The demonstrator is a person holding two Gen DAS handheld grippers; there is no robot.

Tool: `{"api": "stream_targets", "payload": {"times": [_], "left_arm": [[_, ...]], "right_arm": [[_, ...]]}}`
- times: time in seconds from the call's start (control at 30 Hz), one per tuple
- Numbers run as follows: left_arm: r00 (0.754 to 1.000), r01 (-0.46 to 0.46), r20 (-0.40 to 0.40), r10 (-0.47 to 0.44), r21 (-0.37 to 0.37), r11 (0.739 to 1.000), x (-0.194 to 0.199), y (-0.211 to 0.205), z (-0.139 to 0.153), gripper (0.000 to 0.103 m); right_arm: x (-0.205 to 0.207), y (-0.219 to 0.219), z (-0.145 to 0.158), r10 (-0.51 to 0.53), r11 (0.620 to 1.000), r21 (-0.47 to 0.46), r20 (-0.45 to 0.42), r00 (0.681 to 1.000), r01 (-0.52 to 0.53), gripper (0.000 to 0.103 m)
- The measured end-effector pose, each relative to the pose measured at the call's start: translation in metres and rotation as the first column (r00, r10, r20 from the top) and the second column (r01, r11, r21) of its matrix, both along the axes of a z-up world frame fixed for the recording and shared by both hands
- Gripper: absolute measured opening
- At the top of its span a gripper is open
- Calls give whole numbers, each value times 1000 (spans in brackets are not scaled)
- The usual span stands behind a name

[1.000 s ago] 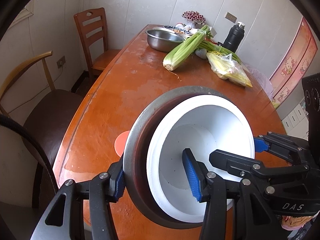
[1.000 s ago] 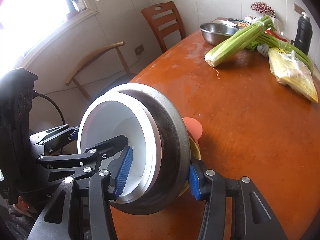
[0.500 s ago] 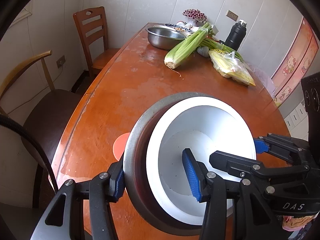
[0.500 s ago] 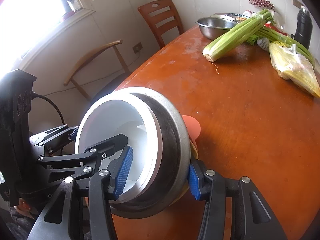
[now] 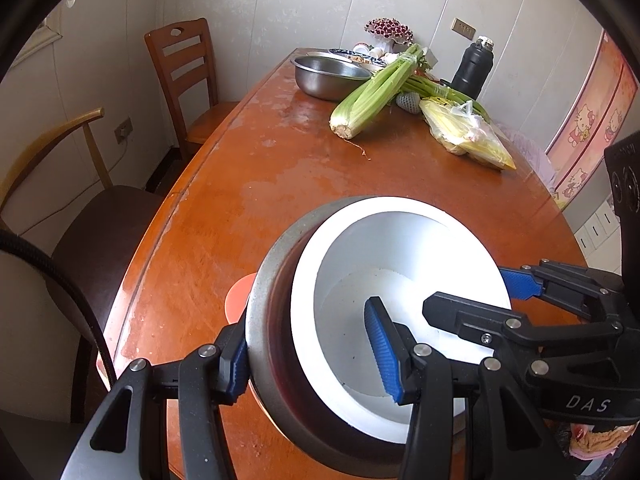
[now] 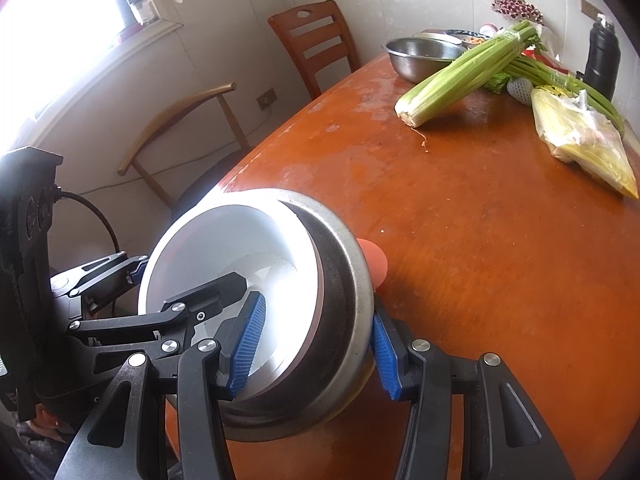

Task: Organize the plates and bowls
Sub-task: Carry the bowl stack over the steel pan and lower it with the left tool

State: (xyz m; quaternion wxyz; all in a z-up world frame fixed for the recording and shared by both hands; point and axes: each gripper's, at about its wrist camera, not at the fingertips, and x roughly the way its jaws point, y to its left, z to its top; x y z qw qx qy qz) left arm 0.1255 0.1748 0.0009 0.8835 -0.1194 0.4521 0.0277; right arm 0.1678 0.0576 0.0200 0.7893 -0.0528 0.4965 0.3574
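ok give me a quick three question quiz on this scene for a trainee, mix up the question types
1. True or false: the white bowl sits nested inside the grey metal bowl.
2. Which lies nearest the steel basin: (a) celery, (b) black flask, (c) yellow bag?
3. Fill in: both the left gripper and right gripper clamp the stack's ____.

Key: 1 true; 2 a; 3 rim

White bowl point(image 5: 400, 264) sits nested in metal bowl point(image 5: 268, 320) above the tabletop point(image 5: 248, 200). Celery point(image 5: 372, 96) lies at 12 o'clock; basin point(image 5: 328, 76) behind it at 11 o'clock; bag point(image 5: 468, 136) at 1 o'clock; flask point(image 5: 474, 68) behind the bag.
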Motion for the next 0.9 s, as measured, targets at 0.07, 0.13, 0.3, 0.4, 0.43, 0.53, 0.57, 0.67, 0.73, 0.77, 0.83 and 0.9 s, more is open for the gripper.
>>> {"api": "stream_targets", "payload": {"times": [0.07, 0.13, 0.3, 0.4, 0.43, 0.53, 0.57, 0.67, 0.73, 0.77, 0.83, 0.9], "left_arm": [[1000, -1, 1, 1, 0, 1000, 0, 0, 0, 51], [1000, -3, 4, 3, 4, 1000, 1, 1, 1, 51], [1000, -5, 6, 5, 14, 1000, 2, 0, 1, 52], [1000, -2, 11, 2, 19, 1000, 1, 0, 1, 52], [1000, -2, 15, 2, 25, 1000, 1, -1, 1, 52], [1000, -5, 19, 4, 32, 999, 0, -1, 1, 53], [1000, -5, 19, 5, 31, 1000, 0, -2, 1, 53], [1000, -7, 20, 6, 37, 999, 0, -2, 2, 53], [1000, -9, 20, 8, 40, 999, 0, -3, 3, 54], [1000, -10, 20, 10, 42, 999, -1, -3, 2, 55], [1000, -18, 20, 17, 41, 999, -1, -2, 3, 56], [1000, -24, 17, 23, 50, 998, -1, -3, 4, 56]], "right_arm": [[0, 0, 1, 0, 1000, -1, 11, 1000, 0, 53], [-1, 0, 1, -3, 1000, -4, 24, 1000, 3, 53], [-1, -1, 2, -10, 1000, -12, 31, 999, 10, 53], [0, -1, 1, -15, 1000, -13, 34, 999, 15, 53], [0, -1, 2, -16, 1000, -14, 39, 999, 16, 53], [-1, -2, 2, -17, 1000, -17, 43, 999, 18, 53], [-1, -2, 2, -17, 1000, -17, 43, 999, 17, 53], [-2, -2, 2, -18, 1000, -18, 46, 999, 19, 53], [-1, -3, 3, -25, 999, -21, 50, 998, 26, 53], [-1, -3, 3, -25, 999, -23, 52, 998, 27, 53], [0, -4, 3, -32, 999, -27, 57, 998, 34, 53], [0, -5, 3, -33, 999, -27, 60, 998, 35, 53]]}}
